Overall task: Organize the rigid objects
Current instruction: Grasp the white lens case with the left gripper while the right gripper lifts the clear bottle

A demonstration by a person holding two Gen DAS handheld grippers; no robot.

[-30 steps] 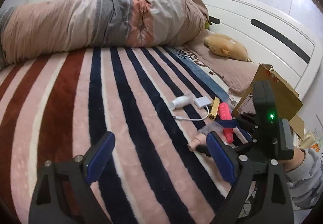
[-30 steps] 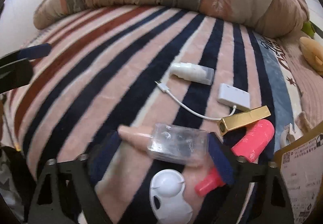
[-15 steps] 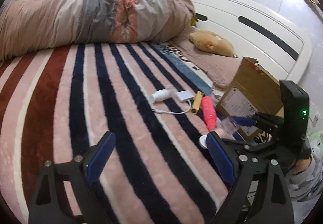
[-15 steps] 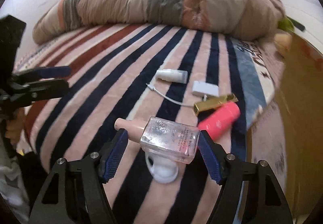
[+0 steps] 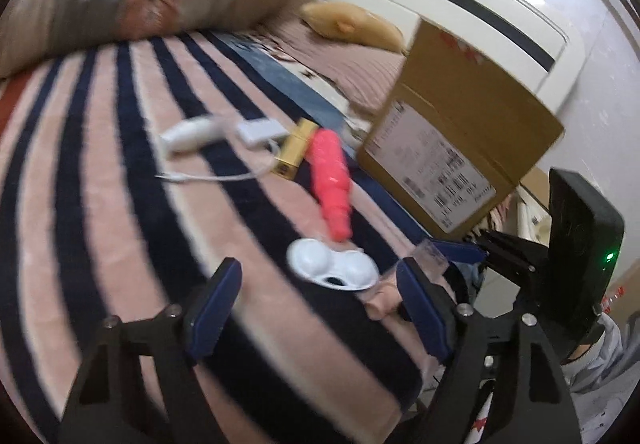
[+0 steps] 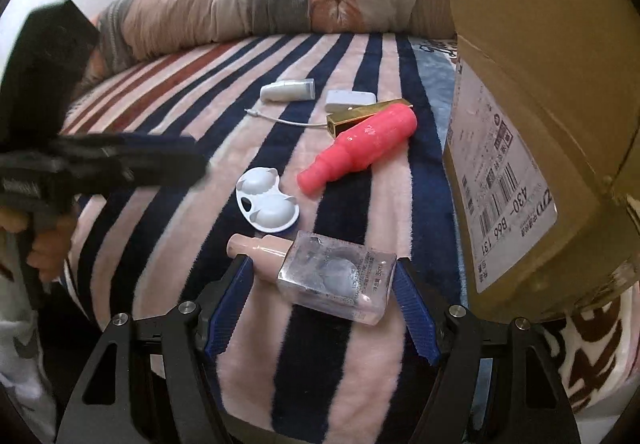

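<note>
Since the clear bottle (image 6: 335, 278) sits crosswise between the fingers of the right tool (image 6: 322, 306), pinched end to end with its pale pink cap pointing left, the cardboard box (image 6: 532, 116) just to its right is the nearest place to put it, so the right hand looks better placed than the left. The bottle is flat, see-through and printed with small text, held above the striped bed (image 6: 352, 60). The left tool (image 5: 316, 310) hangs spread and empty

Both views were taken low and near over the striped blanket (image 5: 120, 172); the pink bottle (image 6: 360, 148) and cardboard box (image 5: 460, 148) were shared.
</note>
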